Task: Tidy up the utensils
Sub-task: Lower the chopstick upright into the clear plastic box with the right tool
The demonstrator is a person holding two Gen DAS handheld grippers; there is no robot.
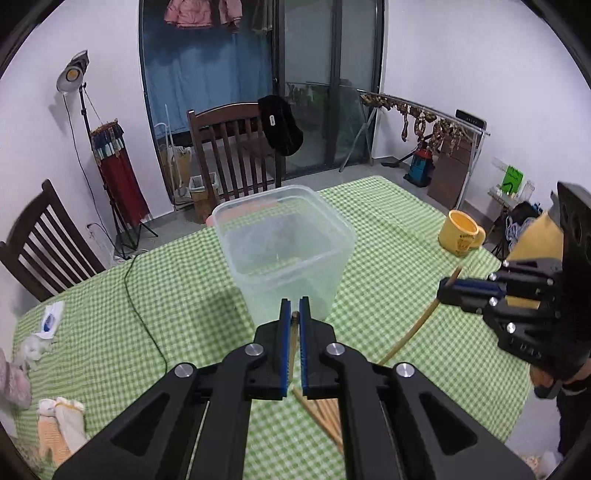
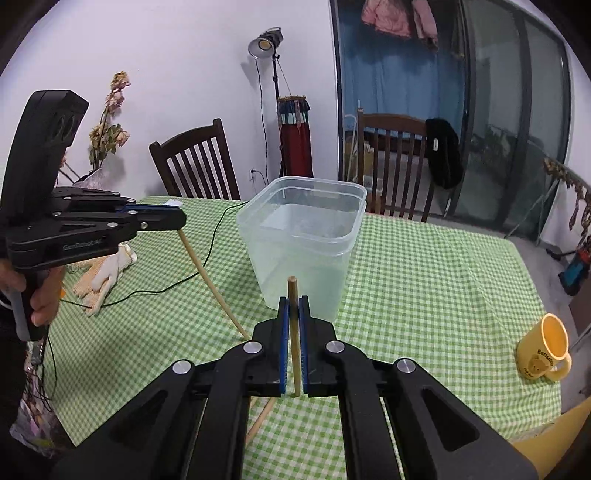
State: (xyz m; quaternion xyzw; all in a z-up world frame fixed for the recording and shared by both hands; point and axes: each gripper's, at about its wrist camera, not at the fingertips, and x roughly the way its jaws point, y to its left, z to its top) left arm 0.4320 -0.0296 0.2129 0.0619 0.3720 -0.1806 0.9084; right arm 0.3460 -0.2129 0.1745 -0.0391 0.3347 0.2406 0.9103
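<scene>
Gripping one chopstick each — left tongs (image 1: 294,308), right tongs (image 2: 294,306), near seemingly empty tub (image 2: 306,229).

Yellow mug (image 1: 461,231) sits at the right on the green checked tablecloth (image 1: 388,236). Two dark wooden chairs (image 2: 195,162) at the back, studio lamp (image 2: 265,43) top center, knit gloves (image 2: 105,275) and a black cable (image 1: 142,306) on the left.

A home dining room is shown: wooden chairs (image 2: 195,162) are set around a checked-cloth bench (image 2: 424,280), and laundry (image 1: 199,13) is hung by glass doors (image 1: 325,92).
</scene>
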